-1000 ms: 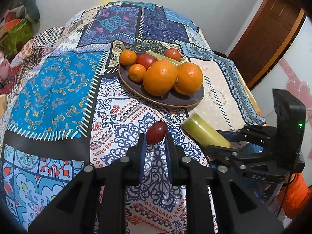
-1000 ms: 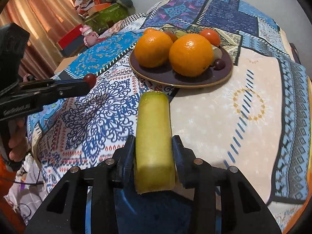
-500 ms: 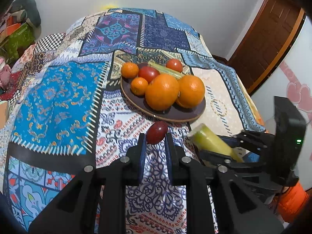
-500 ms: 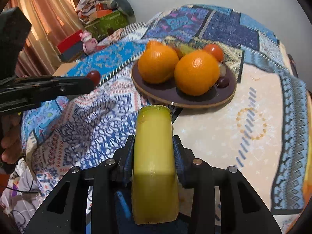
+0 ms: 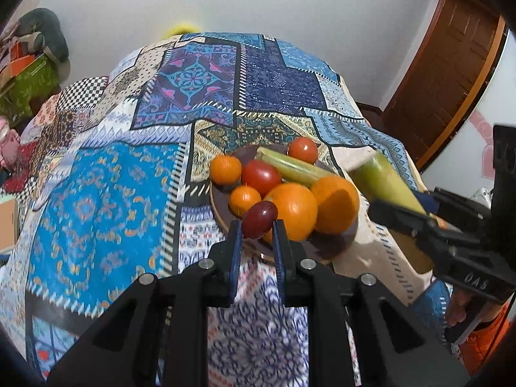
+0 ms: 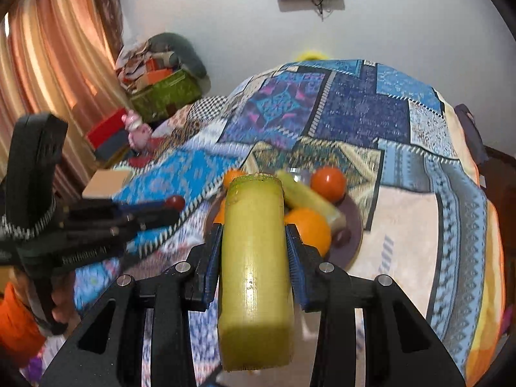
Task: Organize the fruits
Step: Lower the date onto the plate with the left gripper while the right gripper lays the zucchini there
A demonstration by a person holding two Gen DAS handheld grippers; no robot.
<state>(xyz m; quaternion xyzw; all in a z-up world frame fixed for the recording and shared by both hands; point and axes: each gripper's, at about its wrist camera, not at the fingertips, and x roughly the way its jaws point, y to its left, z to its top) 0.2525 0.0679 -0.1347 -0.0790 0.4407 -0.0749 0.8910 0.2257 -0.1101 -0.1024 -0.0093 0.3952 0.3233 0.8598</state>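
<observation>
My left gripper (image 5: 256,225) is shut on a dark red grape (image 5: 259,215) and holds it above the near rim of a dark plate (image 5: 325,246). The plate holds two large oranges (image 5: 292,211), two small oranges (image 5: 225,169), two tomatoes (image 5: 261,177) and a green cane stick (image 5: 290,169). My right gripper (image 6: 254,235) is shut on a thick yellow-green cane piece (image 6: 254,258), held in the air near the plate's right side; it also shows in the left wrist view (image 5: 385,183). The left gripper with the grape (image 6: 175,202) shows at the left of the right wrist view.
The plate sits on a patterned patchwork cloth (image 5: 96,200) over a rounded table. A brown door (image 5: 445,74) is at the right. Curtains (image 6: 48,64), boxes and a pile of clothes (image 6: 161,74) stand beyond the table's left side.
Both grippers have risen and moved forward toward the plate. The grape now hangs over the plate's near rim, and the cane piece is lifted higher beside the plate.
</observation>
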